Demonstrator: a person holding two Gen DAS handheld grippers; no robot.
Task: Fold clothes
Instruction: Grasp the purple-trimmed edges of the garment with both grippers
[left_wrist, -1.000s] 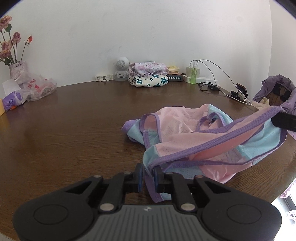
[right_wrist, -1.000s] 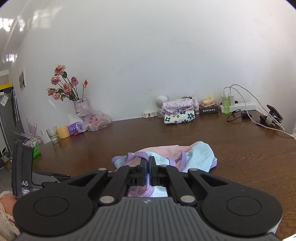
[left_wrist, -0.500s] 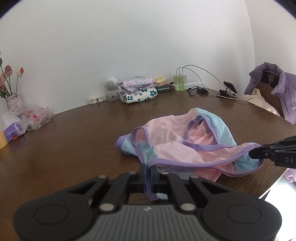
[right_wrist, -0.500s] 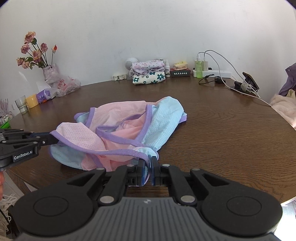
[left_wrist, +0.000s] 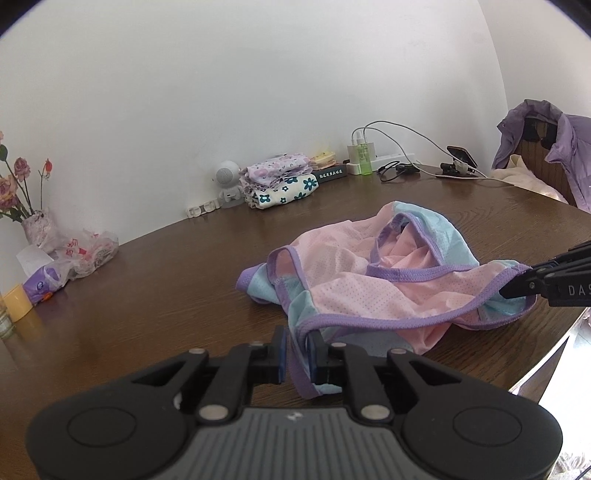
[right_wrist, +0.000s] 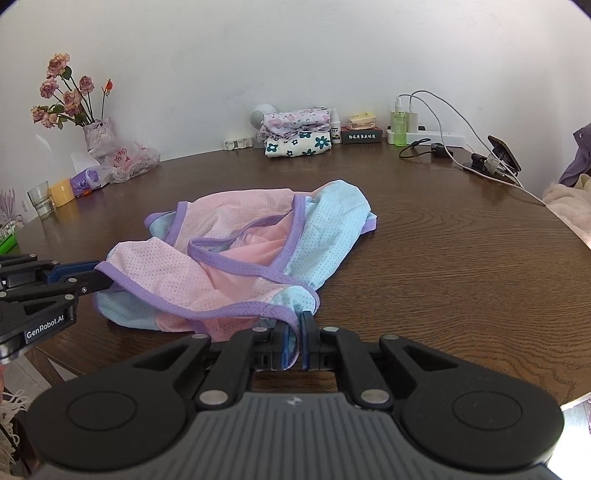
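Thin mesh garment (right_wrist: 236, 258) in pink and pale blue with purple binding, lying rumpled on the near half of the round wooden table (right_wrist: 461, 251), far end still bunched and one sleeve or armhole loop turned up at the far left

Looks very light and fully limp: dotted, airy knit, sagging between the two holds, no stiffness to keep a crease alone. Likely a little slick on the polished wood, so apt to slide rather than drag flat, and apt to spring out of a loose fold

Left gripper (left_wrist: 297, 352) pinched nearly closed on the purple-bound edge at the near left corner, a tail of binding hanging down between the fingers (left_wrist: 317, 350). Right gripper (right_wrist: 293, 341) likewise closed to a narrow slit on the near right corner, blue fabric and purple trim caught between its pads (right_wrist: 282, 345). Hem stretched in a shallow curve between the two, raised slightly off the table

Best holds, by judgement: the purple binding, thicker and less stretchy than the mesh, at corners or seam ends; the open mesh itself probably snags or stretches under a narrow pinch. Even tension on both corners needed to keep the hem straight

Neat stack of folded floral clothes (right_wrist: 297, 133) at the far edge by the wall, well apart. Not settled whether spreading flat or laying a fold over
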